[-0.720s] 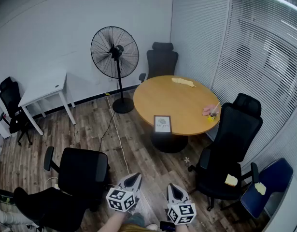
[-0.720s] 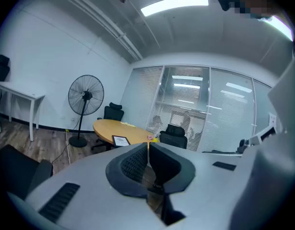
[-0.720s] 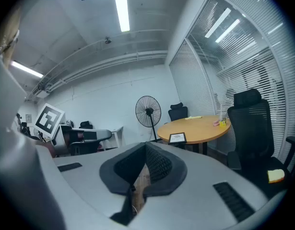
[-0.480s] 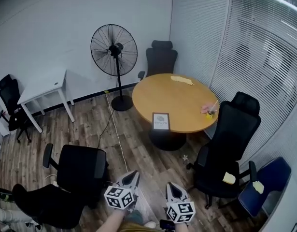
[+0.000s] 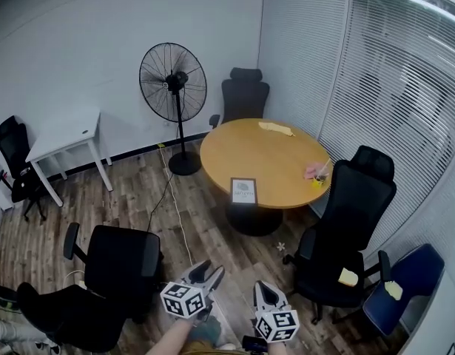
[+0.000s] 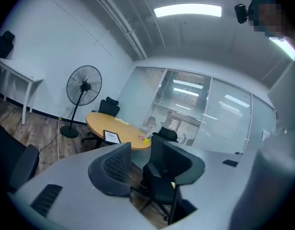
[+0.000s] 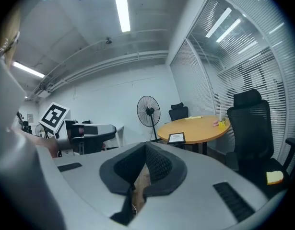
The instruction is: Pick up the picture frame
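My left gripper [image 5: 211, 269] has spread wide, ready; right gripper [image 5: 266, 287] closed; both empty; picture frame [image 5: 243, 191] far off, on round table [image 5: 282, 157].

Print on the picture frame [image 5: 243, 191] is too small to read

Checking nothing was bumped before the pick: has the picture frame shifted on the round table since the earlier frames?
No. The picture frame sits at the same spot by the near edge of the round table; only the whole view has drifted slightly.
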{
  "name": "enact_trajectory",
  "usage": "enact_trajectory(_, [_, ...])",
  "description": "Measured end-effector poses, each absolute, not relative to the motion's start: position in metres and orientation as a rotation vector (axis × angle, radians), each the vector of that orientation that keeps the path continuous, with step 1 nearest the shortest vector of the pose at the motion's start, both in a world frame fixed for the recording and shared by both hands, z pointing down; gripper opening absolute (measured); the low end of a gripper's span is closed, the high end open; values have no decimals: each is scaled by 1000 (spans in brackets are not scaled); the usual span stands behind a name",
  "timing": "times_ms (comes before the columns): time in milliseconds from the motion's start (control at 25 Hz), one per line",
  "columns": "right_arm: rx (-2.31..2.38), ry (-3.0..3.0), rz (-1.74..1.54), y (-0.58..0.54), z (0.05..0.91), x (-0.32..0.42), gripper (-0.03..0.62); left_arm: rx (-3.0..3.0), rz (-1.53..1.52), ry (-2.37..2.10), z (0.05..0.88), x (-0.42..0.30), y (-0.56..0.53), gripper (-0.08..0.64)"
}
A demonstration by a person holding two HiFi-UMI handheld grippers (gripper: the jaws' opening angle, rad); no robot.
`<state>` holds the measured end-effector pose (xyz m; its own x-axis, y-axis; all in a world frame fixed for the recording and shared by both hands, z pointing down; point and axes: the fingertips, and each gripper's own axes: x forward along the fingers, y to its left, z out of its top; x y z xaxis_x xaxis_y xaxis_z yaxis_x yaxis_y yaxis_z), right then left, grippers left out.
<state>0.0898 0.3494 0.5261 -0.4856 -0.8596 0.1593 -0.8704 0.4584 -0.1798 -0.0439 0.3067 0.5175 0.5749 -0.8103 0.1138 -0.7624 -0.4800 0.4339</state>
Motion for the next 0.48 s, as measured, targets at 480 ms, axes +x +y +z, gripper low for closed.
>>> enact_trajectory(480, [1532,-2606,438,259,556,101,12,2290,-201,-1326,536,-51,208,219])
